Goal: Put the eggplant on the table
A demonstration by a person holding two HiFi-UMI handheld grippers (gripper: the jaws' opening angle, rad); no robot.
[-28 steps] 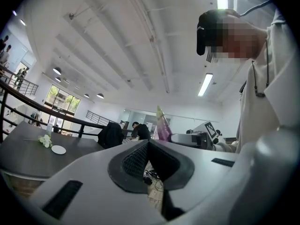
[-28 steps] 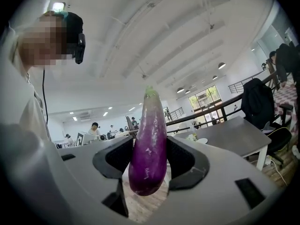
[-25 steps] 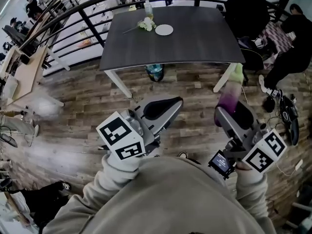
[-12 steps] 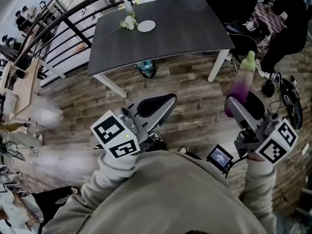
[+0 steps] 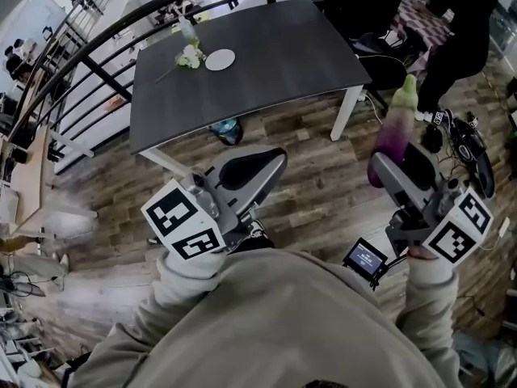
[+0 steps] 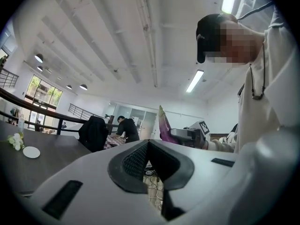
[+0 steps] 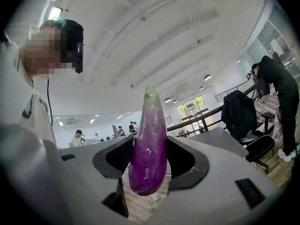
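Right gripper (image 7: pixel 150 162): I squeeze the purple eggplant (image 7: pixel 149 139), green end up.
Left gripper (image 6: pixel 148 144): I keep it pinched together, empty.
Table (image 5: pixel 266 55): well ahead of both grippers.

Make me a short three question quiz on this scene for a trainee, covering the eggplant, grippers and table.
1. True or false: the left gripper, not the right gripper, holds the eggplant.
2. The white plate lies: A on the dark table; B in the left gripper; C beside the eggplant.
3. Fill in: the eggplant's end farthest from the jaws is ___.
Key: 1 false; 2 A; 3 green.
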